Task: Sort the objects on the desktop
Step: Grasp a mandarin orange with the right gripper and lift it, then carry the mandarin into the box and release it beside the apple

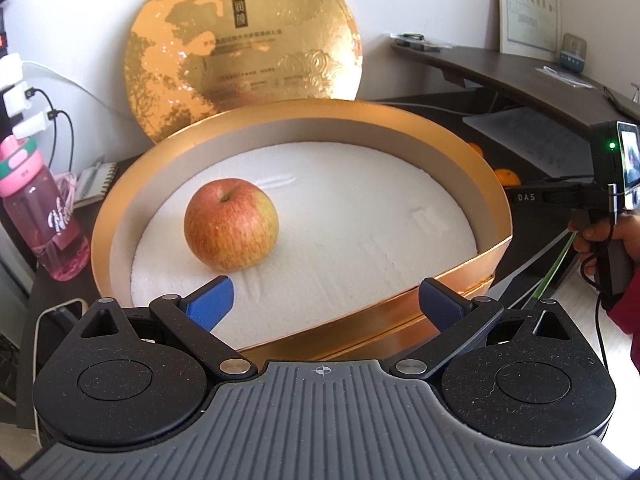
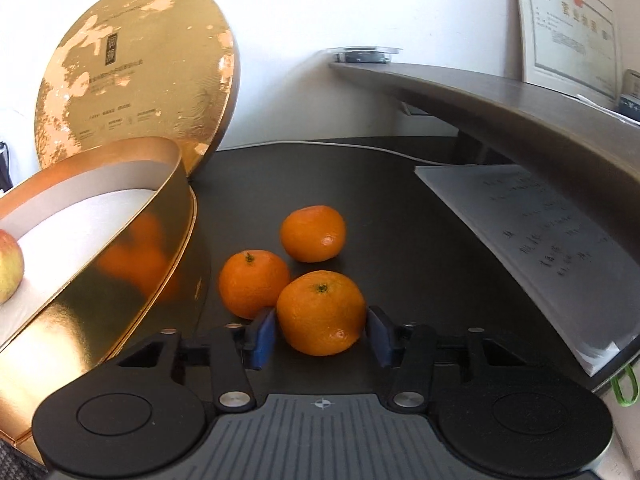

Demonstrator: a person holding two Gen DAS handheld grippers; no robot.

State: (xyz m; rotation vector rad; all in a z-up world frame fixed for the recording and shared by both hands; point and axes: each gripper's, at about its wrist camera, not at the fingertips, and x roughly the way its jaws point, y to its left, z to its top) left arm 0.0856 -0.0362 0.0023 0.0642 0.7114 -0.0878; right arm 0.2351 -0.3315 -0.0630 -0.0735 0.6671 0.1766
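Right wrist view: the right claw [image 2: 321, 330] brackets the nearest orange [image 2: 321, 313], one blue pad [image 2: 264, 334] at each flank. The pads sit at the skin, but whether they press on it cannot be told. This orange touches a second orange [image 2: 253, 283] to its left; a third orange [image 2: 312, 233] lies just behind them. All three lie on the dark desk [image 2: 400, 240], near the gold wall of the round box [image 2: 132, 256]. A stack of printed paper [image 2: 532, 248] lies along the desk's right edge under a raised shelf [image 2: 500, 108]; its print is too blurred to read. Bare desk lies open behind the oranges, toward the wall.

In the left wrist view the left claw [image 1: 326, 304] is released, jaws wide, hanging over the box's near rim. The apple [image 1: 231, 224] lies on the white foam [image 1: 360, 240] inside the box, left of centre, just beyond the left pad and clear of it. The rest of the foam is free. The gold lid [image 1: 244, 48] stands propped behind the box; its print is not legible. The right tool's body reads "DAS" [image 1: 526, 197], held by a hand [image 1: 612, 236]. A pink bottle [image 1: 44, 216] stands at the desk's left edge.
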